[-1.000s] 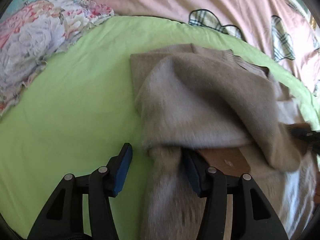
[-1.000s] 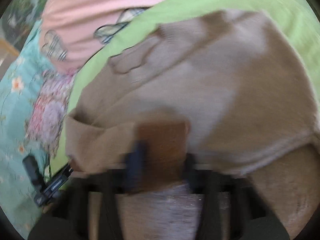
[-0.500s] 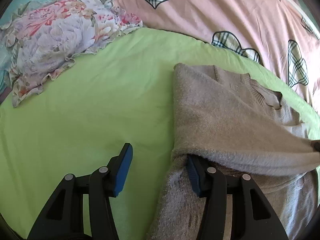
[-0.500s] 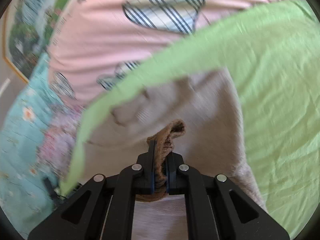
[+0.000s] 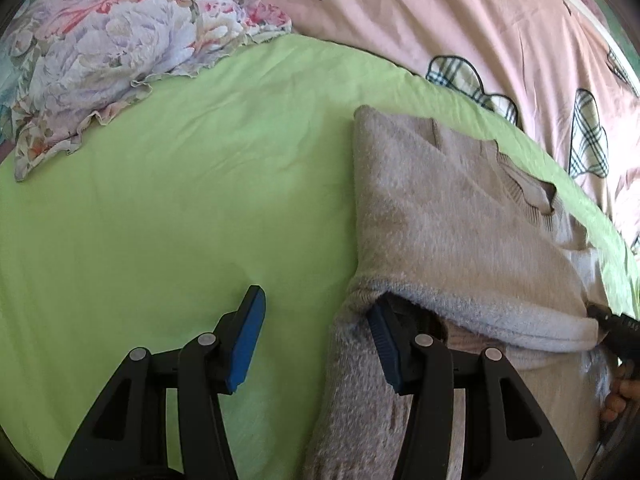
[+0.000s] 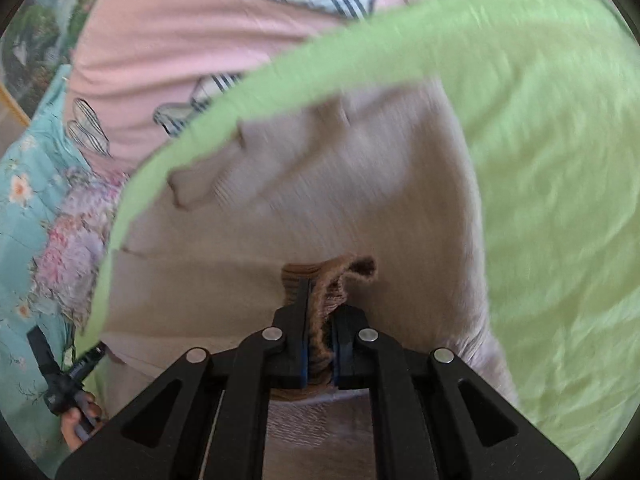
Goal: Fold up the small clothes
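A beige sweater (image 5: pixel 452 216) lies partly folded on the green sheet (image 5: pixel 180 200), right of centre in the left wrist view. The right gripper (image 6: pixel 320 344) pinches its ribbed hem tight. The left gripper (image 5: pixel 316 344) stands wide, one finger (image 5: pixel 386 340) under the fold. A floral pillow (image 5: pixel 112 52) sits upper left.

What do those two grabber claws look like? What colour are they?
Both are black plastic. The left gripper has flat fingers with blue ridged pads, triangle cut-outs and round silver pins. The right gripper looks the same, with only thin blue pad edges showing. No cables or writing show.
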The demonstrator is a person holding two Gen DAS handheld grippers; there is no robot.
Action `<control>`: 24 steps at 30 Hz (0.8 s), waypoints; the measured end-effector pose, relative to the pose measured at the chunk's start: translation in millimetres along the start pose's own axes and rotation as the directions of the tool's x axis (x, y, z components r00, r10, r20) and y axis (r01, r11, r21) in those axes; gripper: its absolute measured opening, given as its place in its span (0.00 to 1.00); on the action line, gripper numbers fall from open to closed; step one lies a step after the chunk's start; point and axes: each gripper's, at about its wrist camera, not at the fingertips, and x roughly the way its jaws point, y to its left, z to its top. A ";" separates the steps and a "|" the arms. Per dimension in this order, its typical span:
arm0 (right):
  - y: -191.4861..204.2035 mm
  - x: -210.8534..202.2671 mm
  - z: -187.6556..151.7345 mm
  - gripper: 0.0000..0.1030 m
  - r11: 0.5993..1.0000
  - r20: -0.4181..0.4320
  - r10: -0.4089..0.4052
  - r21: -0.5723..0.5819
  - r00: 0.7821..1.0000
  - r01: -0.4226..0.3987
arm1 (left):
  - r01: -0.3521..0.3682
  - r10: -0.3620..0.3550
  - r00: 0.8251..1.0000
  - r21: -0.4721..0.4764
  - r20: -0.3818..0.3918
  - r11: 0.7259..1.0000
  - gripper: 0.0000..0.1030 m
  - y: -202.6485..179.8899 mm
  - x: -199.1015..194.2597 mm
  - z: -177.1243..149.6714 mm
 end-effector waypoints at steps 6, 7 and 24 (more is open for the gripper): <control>-4.3 -35.0 -7.9 0.20 0.999 0.058 -0.041 0.012 0.998 0.040 | 0.082 -0.080 0.996 0.041 -0.049 0.996 0.51 2.3 -19.8 -8.5; -4.1 -42.4 -10.3 0.21 0.999 0.063 -0.037 0.008 0.997 0.036 | 0.133 -0.131 0.990 0.035 -0.056 0.990 0.52 2.8 -24.4 -7.8; 27.1 -40.6 -27.2 0.38 0.999 0.060 0.034 -0.035 0.998 -0.032 | 0.285 -0.287 0.955 -0.038 -0.070 0.958 0.08 -15.2 52.5 77.1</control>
